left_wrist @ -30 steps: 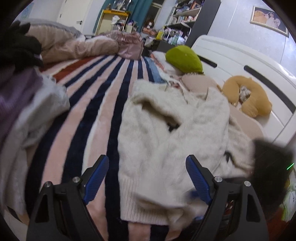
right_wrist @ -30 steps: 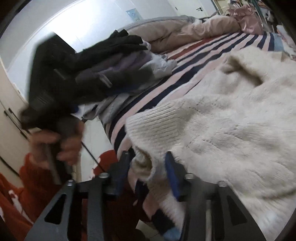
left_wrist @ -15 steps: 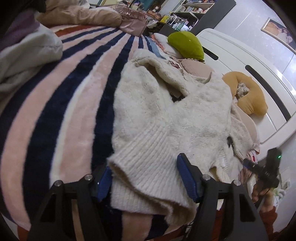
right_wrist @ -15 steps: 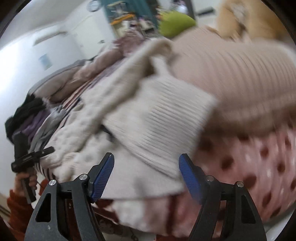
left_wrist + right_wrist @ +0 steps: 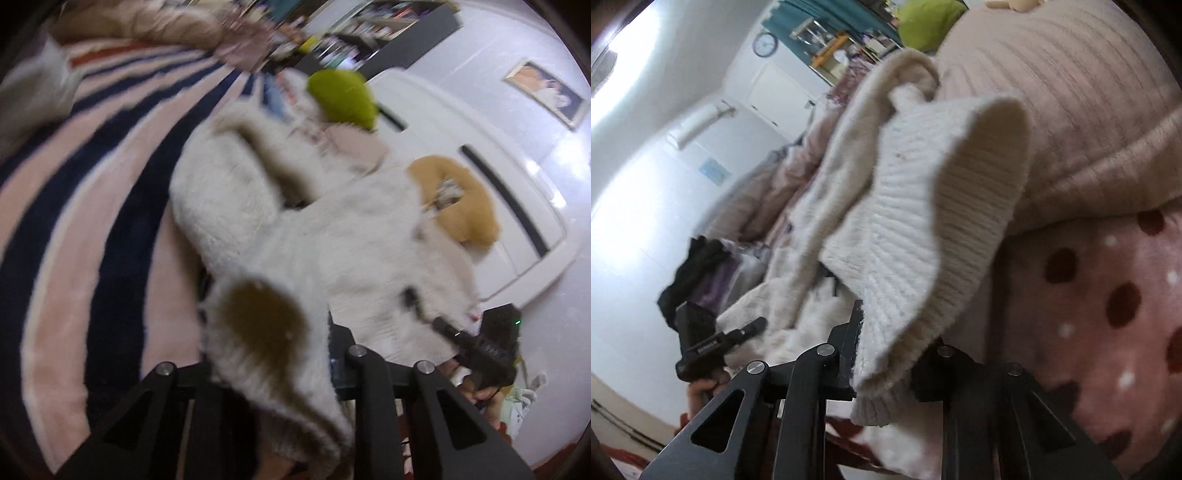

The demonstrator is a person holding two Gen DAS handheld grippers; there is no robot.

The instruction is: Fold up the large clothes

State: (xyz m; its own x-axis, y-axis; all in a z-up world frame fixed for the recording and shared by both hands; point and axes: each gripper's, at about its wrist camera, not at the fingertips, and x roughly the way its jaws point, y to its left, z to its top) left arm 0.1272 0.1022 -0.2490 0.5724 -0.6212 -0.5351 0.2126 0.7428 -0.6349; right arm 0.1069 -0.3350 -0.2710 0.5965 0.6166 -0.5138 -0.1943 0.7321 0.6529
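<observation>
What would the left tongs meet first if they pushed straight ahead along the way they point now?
The cream sweater: the left tongs already pinch its hem, and its body fills the line ahead. Beyond it probably lies the green pillow, though depth is unclear.

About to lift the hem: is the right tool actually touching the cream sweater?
Touching. The right wrist view shows the right tool shut on the cream sweater's ribbed edge, knit bunched between its fingers.

Fuzzy ribbed-knit sweater [image 5: 923, 236] (matt wool)
</observation>
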